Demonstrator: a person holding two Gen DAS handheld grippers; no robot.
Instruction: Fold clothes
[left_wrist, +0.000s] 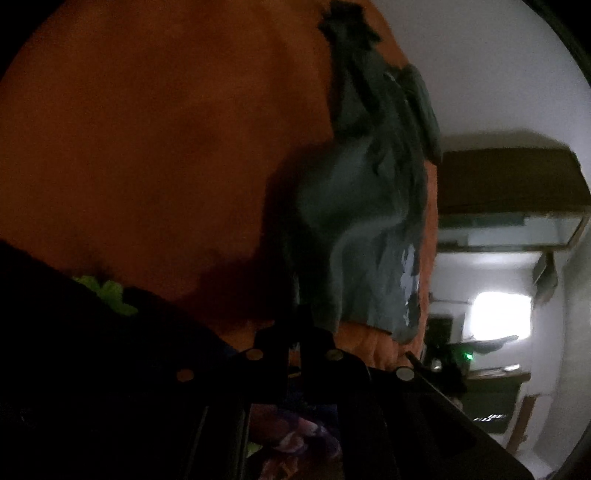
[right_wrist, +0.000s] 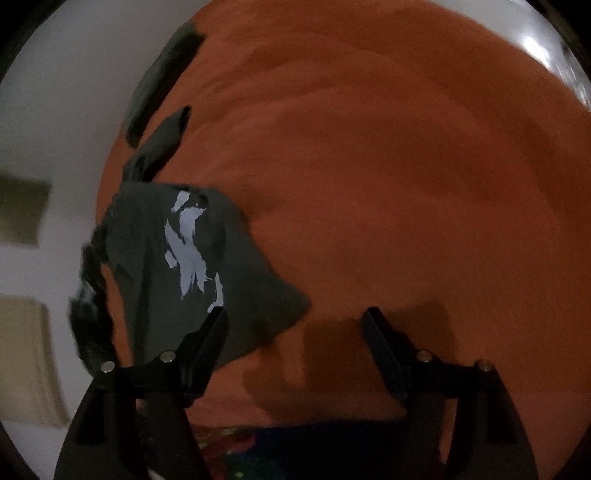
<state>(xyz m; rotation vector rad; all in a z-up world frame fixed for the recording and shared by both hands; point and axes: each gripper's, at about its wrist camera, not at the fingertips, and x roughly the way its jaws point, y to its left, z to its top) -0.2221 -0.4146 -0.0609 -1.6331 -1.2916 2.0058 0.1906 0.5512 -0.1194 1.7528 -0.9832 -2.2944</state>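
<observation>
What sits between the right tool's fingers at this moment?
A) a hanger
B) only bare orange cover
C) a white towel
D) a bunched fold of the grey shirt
B: the right tool stands open over the orange cover, and the grey shirt with its white print lies off beside one finger, not in the gap.

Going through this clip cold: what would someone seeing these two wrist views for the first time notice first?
The orange bedcover fills most of both views. On it lies a crumpled dark grey garment with a pale, cracked print, left of centre in the right wrist view. The right gripper stands open over bare cover beside it, while the left gripper is shut near the garment's lower edge; whether it pinches cloth is too dark to tell.
</observation>
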